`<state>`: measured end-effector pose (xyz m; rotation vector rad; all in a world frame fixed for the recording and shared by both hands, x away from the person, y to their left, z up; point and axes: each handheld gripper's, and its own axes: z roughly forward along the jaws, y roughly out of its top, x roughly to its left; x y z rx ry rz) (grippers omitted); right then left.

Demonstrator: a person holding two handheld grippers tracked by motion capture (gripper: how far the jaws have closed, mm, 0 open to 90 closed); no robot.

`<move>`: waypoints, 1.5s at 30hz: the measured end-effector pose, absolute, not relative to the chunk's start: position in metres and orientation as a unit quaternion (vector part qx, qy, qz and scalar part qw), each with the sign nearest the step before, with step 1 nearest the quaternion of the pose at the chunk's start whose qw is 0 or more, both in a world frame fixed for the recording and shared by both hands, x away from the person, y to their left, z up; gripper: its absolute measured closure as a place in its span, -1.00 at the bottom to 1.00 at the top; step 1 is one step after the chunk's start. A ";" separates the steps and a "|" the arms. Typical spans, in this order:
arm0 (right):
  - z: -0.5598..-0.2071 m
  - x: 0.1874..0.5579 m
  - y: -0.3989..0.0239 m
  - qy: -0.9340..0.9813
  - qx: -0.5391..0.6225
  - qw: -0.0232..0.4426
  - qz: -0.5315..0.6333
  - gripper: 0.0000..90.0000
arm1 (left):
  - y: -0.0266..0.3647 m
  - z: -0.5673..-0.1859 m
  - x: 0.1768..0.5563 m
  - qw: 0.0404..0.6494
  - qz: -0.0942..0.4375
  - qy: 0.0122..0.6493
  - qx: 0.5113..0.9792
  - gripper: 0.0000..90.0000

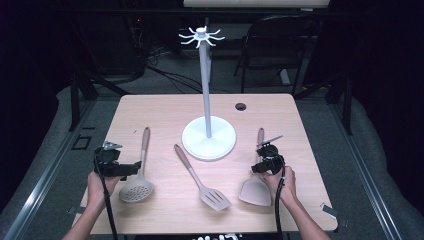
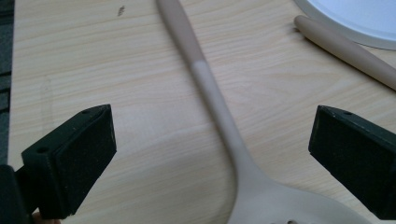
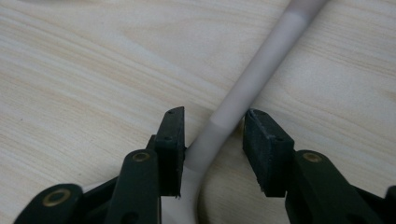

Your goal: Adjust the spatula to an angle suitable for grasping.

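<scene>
Three beige utensils lie on the wooden table (image 1: 165, 107) in front of a white hook stand (image 1: 196, 145). On the left is a round skimmer (image 1: 136, 190), in the middle a slotted turner (image 1: 215, 199), on the right a solid spatula (image 1: 255, 192). My left gripper (image 1: 135, 167) hovers open over the skimmer's handle (image 2: 210, 88), its pads wide apart (image 2: 212, 140). My right gripper (image 1: 261, 152) is low at the spatula's neck. Its jaws straddle the handle (image 3: 261, 70) narrowly (image 3: 212, 123); the left pad touches it and a slit remains at the right pad.
The stand's round base (image 2: 355, 18) lies just past the turner's handle (image 2: 345, 49). Its tall pole carries a ring of hooks (image 1: 201, 36). A cable hole (image 1: 241, 106) sits at the table's far side. A dark chair (image 1: 280, 45) stands beyond the table.
</scene>
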<state>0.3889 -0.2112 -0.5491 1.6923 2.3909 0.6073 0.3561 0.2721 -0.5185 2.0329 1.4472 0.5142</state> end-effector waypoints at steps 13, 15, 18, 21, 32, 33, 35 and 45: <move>-0.544 0.387 -0.219 0.824 0.538 0.083 0.157 0.50 | 0.257 -0.517 0.360 0.309 0.187 0.541 0.760 -0.98; -0.542 0.385 -0.221 0.836 0.524 0.083 0.140 0.54 | 0.257 -0.516 0.360 0.313 0.196 0.539 0.757 -0.95; -0.541 0.383 -0.227 0.839 0.521 0.073 0.137 0.56 | 0.259 -0.519 0.362 0.308 0.193 0.539 0.760 -0.95; -0.542 0.383 -0.229 0.837 0.524 0.069 0.143 0.51 | 0.261 -0.522 0.364 0.305 0.187 0.538 0.763 -0.95; -0.547 0.393 -0.229 0.817 0.553 0.051 0.157 0.60 | 0.251 -0.522 0.363 0.306 0.184 0.517 0.778 -0.95; -0.548 0.393 -0.225 0.815 0.555 0.060 0.155 0.62 | 0.251 -0.523 0.363 0.306 0.184 0.517 0.778 -0.95; -0.547 0.393 -0.225 0.812 0.559 0.060 0.155 0.64 | 0.252 -0.522 0.363 0.309 0.181 0.515 0.779 -0.95; -0.551 0.392 -0.237 0.772 0.599 0.041 0.207 0.74 | 0.250 -0.522 0.361 0.312 0.179 0.511 0.780 -0.95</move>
